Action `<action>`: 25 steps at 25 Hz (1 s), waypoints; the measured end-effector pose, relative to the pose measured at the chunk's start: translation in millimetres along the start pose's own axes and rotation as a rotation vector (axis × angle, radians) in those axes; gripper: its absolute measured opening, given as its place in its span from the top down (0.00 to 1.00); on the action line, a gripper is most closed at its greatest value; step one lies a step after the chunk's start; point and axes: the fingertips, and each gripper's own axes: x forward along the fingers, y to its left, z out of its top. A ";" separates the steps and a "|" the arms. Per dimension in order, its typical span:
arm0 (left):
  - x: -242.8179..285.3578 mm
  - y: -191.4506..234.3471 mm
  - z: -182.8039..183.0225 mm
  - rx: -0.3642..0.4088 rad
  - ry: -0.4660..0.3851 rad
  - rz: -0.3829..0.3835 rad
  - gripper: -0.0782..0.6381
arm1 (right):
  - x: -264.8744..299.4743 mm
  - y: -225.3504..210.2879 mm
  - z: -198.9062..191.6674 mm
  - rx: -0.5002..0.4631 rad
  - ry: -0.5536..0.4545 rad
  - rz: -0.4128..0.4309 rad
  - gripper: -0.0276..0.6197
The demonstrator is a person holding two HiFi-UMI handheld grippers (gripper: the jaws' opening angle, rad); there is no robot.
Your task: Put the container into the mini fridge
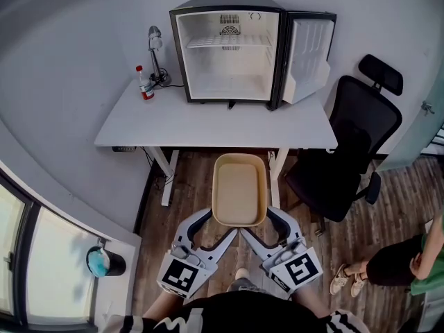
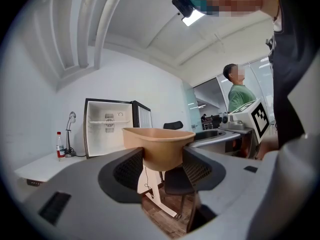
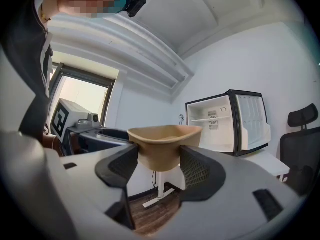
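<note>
A beige empty tub-shaped container [image 1: 239,189] is held level in the air in front of the white desk [image 1: 208,123], over the wooden floor. My left gripper [image 1: 220,226] is shut on its near left corner, and my right gripper [image 1: 262,225] is shut on its near right corner. In the left gripper view the container [image 2: 160,149] sits clamped between the dark pads of the left gripper [image 2: 162,166]. The right gripper view shows the container [image 3: 162,144] pinched the same way by the right gripper [image 3: 159,166]. The mini fridge [image 1: 229,50] stands on the desk, empty, its door [image 1: 309,57] swung open to the right.
A red-capped bottle [image 1: 144,83] and a desk lamp [image 1: 156,47] stand left of the fridge. A black office chair [image 1: 354,151] sits right of the desk. A person [image 1: 402,262] stands at the far right. A dark cup [image 1: 104,261] rests on the window ledge at left.
</note>
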 end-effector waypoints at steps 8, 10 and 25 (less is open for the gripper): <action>53.5 24.3 3.2 0.003 -0.018 0.023 0.54 | 26.7 -53.5 1.4 0.000 -0.010 0.019 0.54; 63.8 28.9 2.3 0.009 -0.017 0.030 0.54 | 31.8 -64.1 0.8 -0.003 -0.011 0.026 0.54; 96.0 58.0 -4.4 -0.015 -0.001 0.036 0.54 | 62.8 -94.8 -5.1 0.015 -0.001 0.026 0.54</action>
